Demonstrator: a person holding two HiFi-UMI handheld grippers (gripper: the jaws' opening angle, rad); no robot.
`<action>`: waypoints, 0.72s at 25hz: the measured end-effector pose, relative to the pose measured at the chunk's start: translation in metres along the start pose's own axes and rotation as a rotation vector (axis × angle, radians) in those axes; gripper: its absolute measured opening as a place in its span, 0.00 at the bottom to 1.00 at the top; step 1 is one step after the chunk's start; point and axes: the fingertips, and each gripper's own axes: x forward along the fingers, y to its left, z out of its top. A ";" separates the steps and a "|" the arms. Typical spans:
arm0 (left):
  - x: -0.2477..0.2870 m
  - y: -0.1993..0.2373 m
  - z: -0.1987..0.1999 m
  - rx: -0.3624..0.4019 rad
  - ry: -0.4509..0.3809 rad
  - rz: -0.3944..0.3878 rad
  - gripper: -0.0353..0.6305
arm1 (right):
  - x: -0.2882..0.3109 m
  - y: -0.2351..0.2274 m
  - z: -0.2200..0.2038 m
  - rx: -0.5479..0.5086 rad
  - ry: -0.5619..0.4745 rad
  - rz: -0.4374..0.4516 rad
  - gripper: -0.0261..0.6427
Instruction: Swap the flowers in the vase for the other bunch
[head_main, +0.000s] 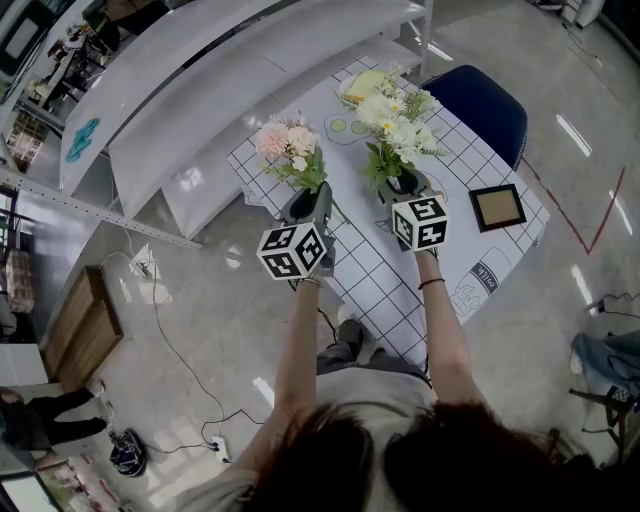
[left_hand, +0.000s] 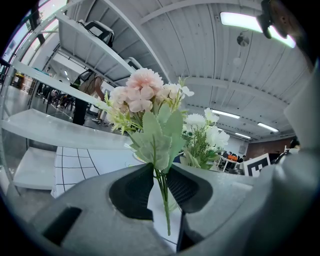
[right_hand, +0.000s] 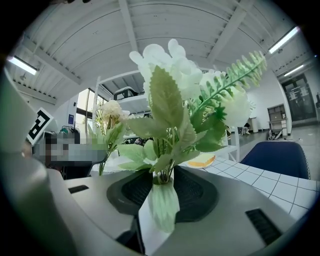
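The white bunch (right_hand: 175, 70) stands with its stems down in the pale, frosted vase (right_hand: 163, 210). The vase sits on the table with the grid-pattern cloth (head_main: 380, 285). The right gripper (right_hand: 162, 185) has its jaws apart on either side of the vase's neck, flanking it and apparently not pinching it. Whether a pad brushes the neck cannot be told for certain. Just to the left of the vase in the head view, the left gripper (left_hand: 161, 182) has its jaws drawn narrow on the thin green stems (left_hand: 163, 205) of the pink bunch (left_hand: 142, 92). It holds that bunch upright in the air, and the cut ends hang free below the pads, so the bunch is in no container. As things lie, one bunch is in the vase and the other is out of it, which suggests the exchange itself is largely made, if the white flowers are the replacement. The pictures alone cannot say which bunch started in the vase. On that reading, the right gripper has yet to draw back from the vase without tipping it or dragging the leaves along. The pink bunch must also be laid on the cloth somewhere clear of the vase. A small framed picture (head_main: 497, 207) lies to the right of the vase, and a yellowish plate (head_main: 365, 85) lies beyond it.
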 end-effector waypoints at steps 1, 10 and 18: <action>0.000 0.000 0.000 0.000 0.001 0.000 0.17 | 0.000 0.000 0.000 0.003 -0.001 0.000 0.18; -0.001 0.000 -0.001 0.000 0.001 0.002 0.17 | -0.003 -0.002 0.001 0.027 -0.018 -0.002 0.22; -0.001 0.000 -0.002 -0.003 0.002 0.006 0.17 | -0.007 -0.002 -0.001 0.056 -0.031 0.005 0.23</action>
